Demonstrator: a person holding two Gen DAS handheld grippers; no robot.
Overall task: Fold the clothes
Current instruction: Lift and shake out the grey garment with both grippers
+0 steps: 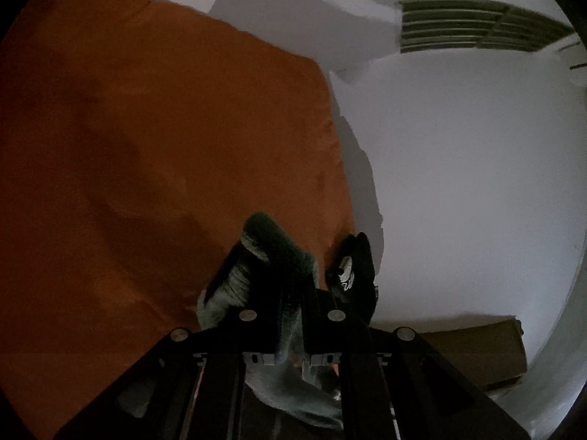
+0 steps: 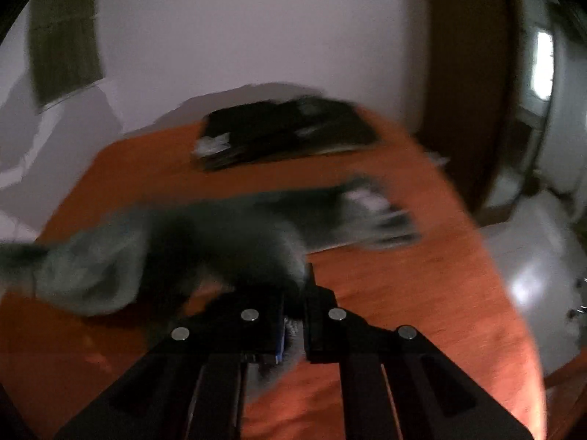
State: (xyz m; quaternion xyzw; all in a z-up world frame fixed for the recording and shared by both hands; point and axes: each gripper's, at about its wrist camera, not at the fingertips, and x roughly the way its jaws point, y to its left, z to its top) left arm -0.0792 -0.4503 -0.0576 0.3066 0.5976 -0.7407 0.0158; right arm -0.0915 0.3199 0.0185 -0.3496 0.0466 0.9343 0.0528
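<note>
Looking pretty early on: both the left gripper (image 1: 290, 267) and right gripper (image 2: 293, 293) are clamped tight on a grey-green garment (image 2: 154, 253) held unfolded above the orange table (image 2: 403, 293), dark stack (image 2: 286, 132) already folded behind.

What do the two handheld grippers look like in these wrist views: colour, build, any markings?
Both look alike: matte black frames. The left gripper and the right gripper each show two flat angular fingers on parallel black rails, with four round silver fasteners across the linkage. The right one has a blue strip along one finger's inner face. No cables, sleeves or hands are visible.
</note>
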